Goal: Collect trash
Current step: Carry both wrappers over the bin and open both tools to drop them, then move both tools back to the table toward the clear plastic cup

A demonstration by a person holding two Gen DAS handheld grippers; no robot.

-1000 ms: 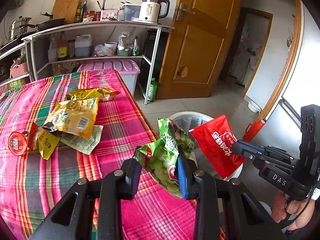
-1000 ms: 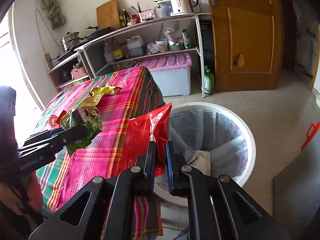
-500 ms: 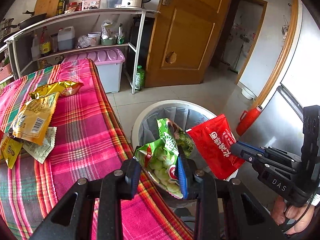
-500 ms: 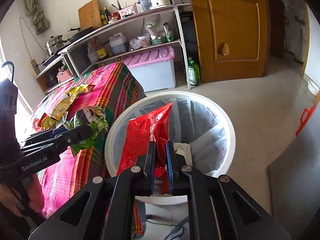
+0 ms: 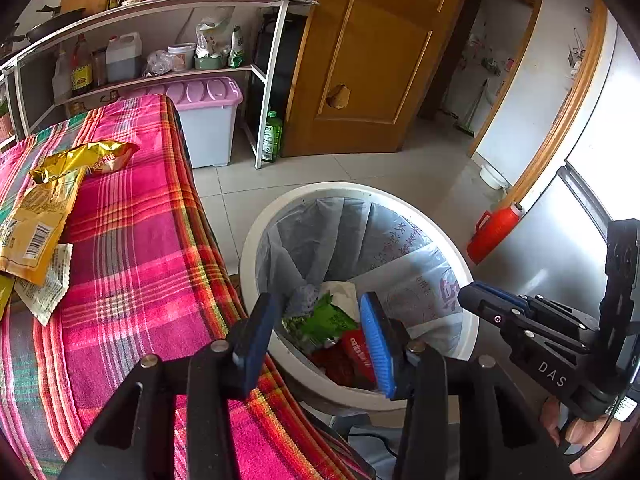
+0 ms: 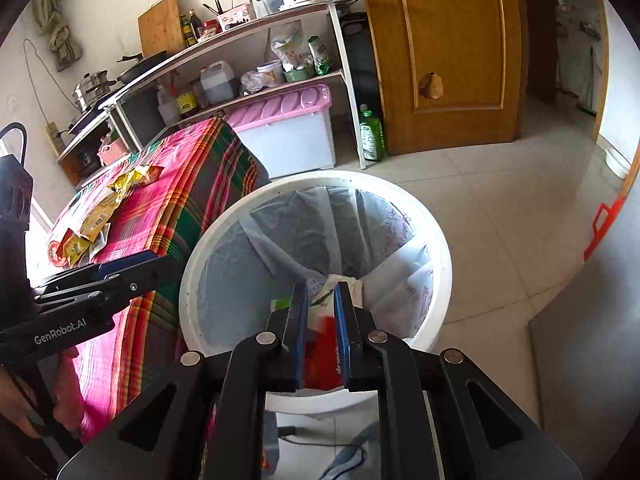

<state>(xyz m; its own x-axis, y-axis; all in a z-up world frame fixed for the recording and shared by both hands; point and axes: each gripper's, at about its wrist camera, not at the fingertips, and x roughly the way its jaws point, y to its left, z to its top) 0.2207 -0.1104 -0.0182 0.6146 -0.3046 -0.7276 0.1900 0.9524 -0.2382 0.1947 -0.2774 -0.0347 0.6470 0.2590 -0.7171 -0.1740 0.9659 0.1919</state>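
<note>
A white trash bin (image 5: 256, 236) with a grey liner stands on the floor beside the table; it also shows in the right wrist view (image 6: 400, 196). A green snack bag (image 5: 324, 320) and a red snack bag (image 5: 356, 354) lie inside it; the red bag (image 6: 322, 356) shows between the right fingers. My left gripper (image 5: 318, 338) is open and empty above the bin's near rim. My right gripper (image 6: 322, 330) is open and empty over the bin. Yellow wrappers (image 5: 44, 196) lie on the pink plaid tablecloth (image 5: 132, 248).
A white shelf rack (image 5: 160, 4) with bottles and a kettle stands behind the table. A pink-lidded storage box (image 5: 208, 120) and a green bottle (image 5: 272, 136) sit by it. A wooden door (image 5: 380, 60) and a red container (image 5: 494, 228) are at the right.
Both grippers opened over the bin. The green bag left the left gripper and the red bag left the right gripper; both now lie in the bin.
</note>
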